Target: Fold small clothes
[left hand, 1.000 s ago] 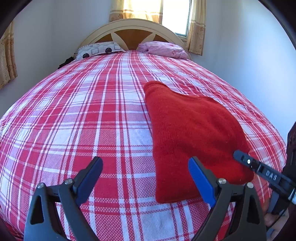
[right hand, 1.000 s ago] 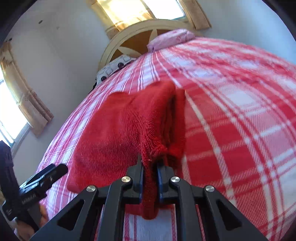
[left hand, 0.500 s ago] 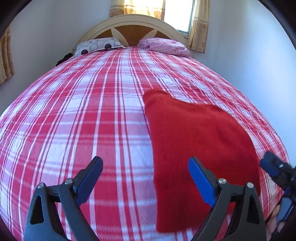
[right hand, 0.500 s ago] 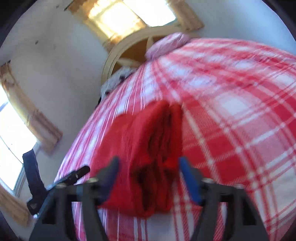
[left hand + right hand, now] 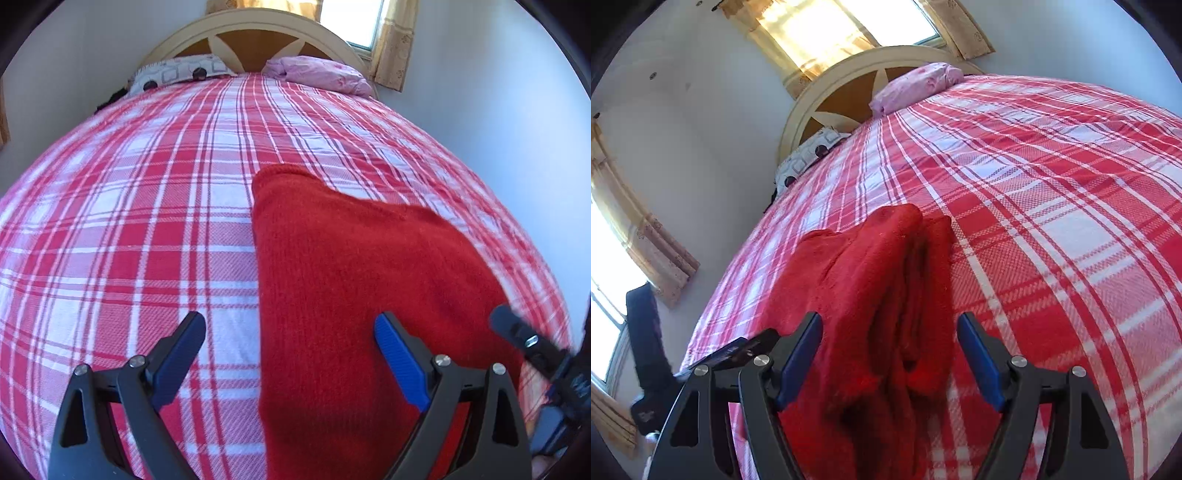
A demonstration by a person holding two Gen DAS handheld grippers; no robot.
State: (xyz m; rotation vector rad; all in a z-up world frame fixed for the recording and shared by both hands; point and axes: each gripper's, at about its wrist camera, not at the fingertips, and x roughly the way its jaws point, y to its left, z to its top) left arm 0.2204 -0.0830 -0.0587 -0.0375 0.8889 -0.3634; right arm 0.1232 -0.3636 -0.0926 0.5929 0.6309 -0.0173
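Note:
A red knitted garment (image 5: 354,280) lies folded on the red and white plaid bed (image 5: 147,206). My left gripper (image 5: 290,350) is open and empty, low over the garment's left edge. My right gripper (image 5: 888,350) is open, its jaws standing either side of the garment's stacked folded edge (image 5: 886,295) without holding it. The right gripper's finger (image 5: 524,339) shows at the right edge of the left wrist view. The left gripper (image 5: 727,352) shows at the left in the right wrist view.
A patterned grey pillow (image 5: 177,72) and a pink pillow (image 5: 317,72) lie at the cream headboard (image 5: 251,27). White walls flank the bed (image 5: 498,110). Curtained windows stand behind the headboard (image 5: 827,33) and on the side wall (image 5: 613,258).
My right gripper was shut on the garment's folded edge one second ago; it has opened and let go. My left gripper stayed open and moved closer over the garment.

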